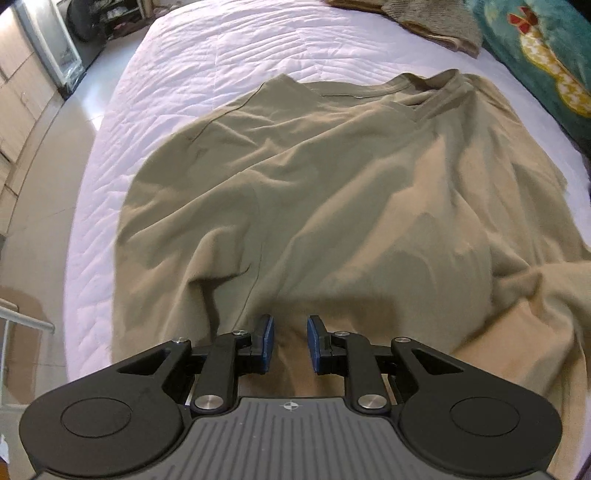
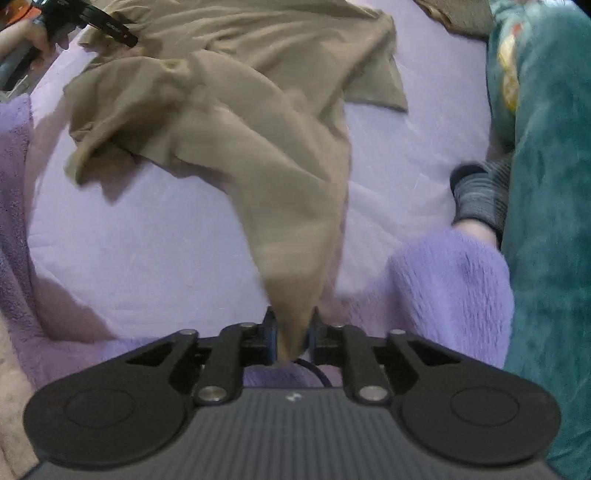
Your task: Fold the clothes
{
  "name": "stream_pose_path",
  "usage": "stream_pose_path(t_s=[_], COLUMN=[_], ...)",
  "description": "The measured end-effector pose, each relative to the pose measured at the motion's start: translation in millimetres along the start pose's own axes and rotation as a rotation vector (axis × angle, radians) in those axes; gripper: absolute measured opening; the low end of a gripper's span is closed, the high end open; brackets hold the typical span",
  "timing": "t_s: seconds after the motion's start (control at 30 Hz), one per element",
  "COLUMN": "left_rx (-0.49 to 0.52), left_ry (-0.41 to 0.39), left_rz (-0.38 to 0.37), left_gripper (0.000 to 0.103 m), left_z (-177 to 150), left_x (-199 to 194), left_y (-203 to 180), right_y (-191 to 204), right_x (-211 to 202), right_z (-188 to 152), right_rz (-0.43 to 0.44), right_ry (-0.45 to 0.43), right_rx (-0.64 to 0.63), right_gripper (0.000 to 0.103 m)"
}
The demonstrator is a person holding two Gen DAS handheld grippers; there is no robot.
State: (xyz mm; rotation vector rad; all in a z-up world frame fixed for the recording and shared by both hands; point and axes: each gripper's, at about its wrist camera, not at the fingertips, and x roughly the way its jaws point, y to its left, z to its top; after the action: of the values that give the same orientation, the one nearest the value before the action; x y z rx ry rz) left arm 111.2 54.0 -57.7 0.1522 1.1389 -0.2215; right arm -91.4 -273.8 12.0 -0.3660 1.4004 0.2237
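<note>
An olive-tan T-shirt (image 1: 314,192) lies wrinkled on the white quilted bed (image 1: 192,62), collar at the far end. My left gripper (image 1: 290,341) hovers over the shirt's near hem with its blue pads apart, holding nothing. In the right wrist view my right gripper (image 2: 291,338) is shut on a bunched corner of the same shirt (image 2: 258,147), which stretches up and away in a taut cone. The left gripper (image 2: 107,26) shows at the top left there, by the shirt's far edge.
A teal plush blanket (image 1: 535,62) lies along the bed's right side and also shows in the right wrist view (image 2: 546,184). Brown folded cloth (image 1: 424,22) sits at the far end. A purple fuzzy sleeve (image 2: 450,280) and a grey sock (image 2: 480,195) are near my right gripper. The floor (image 1: 37,192) is to the left.
</note>
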Motion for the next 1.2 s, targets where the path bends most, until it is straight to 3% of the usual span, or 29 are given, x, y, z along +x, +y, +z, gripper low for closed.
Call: stream_pose_path(t_s=[0.07, 0.13, 0.23, 0.33, 0.4, 0.47, 0.6, 0.67, 0.73, 0.8, 0.83, 0.87, 1.17, 1.2], left_rx=[-0.013, -0.023, -0.03, -0.057, -0.035, -0.007, -0.013, -0.021, -0.042, -0.059, -0.063, -0.067, -0.144, -0.148], left_ry=[-0.005, -0.008, -0.015, 0.026, 0.043, 0.056, 0.082, 0.096, 0.099, 0.078, 0.065, 0.051, -0.048, -0.055], left_rz=[-0.019, -0.032, -0.016, -0.048, -0.039, -0.023, -0.022, -0.025, -0.032, -0.038, -0.035, -0.031, 0.016, 0.02], left_gripper=[0.024, 0.028, 0.036, 0.037, 0.037, 0.037, 0.037, 0.037, 0.037, 0.037, 0.037, 0.037, 0.037, 0.037], left_z=[-8.0, -17.8, -36.4, -62.7, -80.4, -97.6, -112.8, -118.3, -118.1, -117.7, -116.8, -115.7, -87.7, -83.2], left_x=[-15.0, -29.5, -48.1, -56.7, -59.5, -61.3, -47.3, -38.0, -32.0, -35.2, -39.1, -43.5, -74.9, -74.9], left_y=[0.4, -0.3, -4.4, -9.1, -15.6, -22.2, -24.5, -25.0, -24.0, -20.5, -17.4, -14.0, 29.9, 32.2], right_y=[18.5, 44.4, 86.4, 124.2, 143.1, 159.2, 198.7, 219.5, 221.7, 210.4, 206.7, 206.4, 204.0, 205.8], right_x=[-13.4, -25.5, -21.5, 28.5, 67.8, 97.0, 120.7, 129.0, 134.4, 130.2, 125.4, 120.8, 79.7, 79.1], right_z=[13.8, 30.1, 52.5, 72.6, 82.0, 89.2, 86.0, 83.0, 85.3, 90.2, 88.8, 84.7, 47.5, 45.4], right_rz=[-0.014, 0.012, 0.141, 0.244, 0.241, 0.175, 0.183, 0.127, 0.117, 0.141, 0.174, 0.238, 0.807, 0.837], right_ry=[-0.092, -0.186, -0.253, -0.195, -0.157, -0.148, -0.141, -0.151, -0.16, -0.169, -0.159, -0.127, 0.173, 0.2], right_rx=[-0.022, -0.062, -0.112, -0.069, -0.019, 0.013, -0.071, -0.173, -0.196, -0.157, -0.147, -0.149, -0.155, -0.151], right_gripper=[0.073, 0.086, 0.093, 0.094, 0.094, 0.093, 0.093, 0.088, 0.086, 0.055, 0.014, 0.006, 0.007, 0.007])
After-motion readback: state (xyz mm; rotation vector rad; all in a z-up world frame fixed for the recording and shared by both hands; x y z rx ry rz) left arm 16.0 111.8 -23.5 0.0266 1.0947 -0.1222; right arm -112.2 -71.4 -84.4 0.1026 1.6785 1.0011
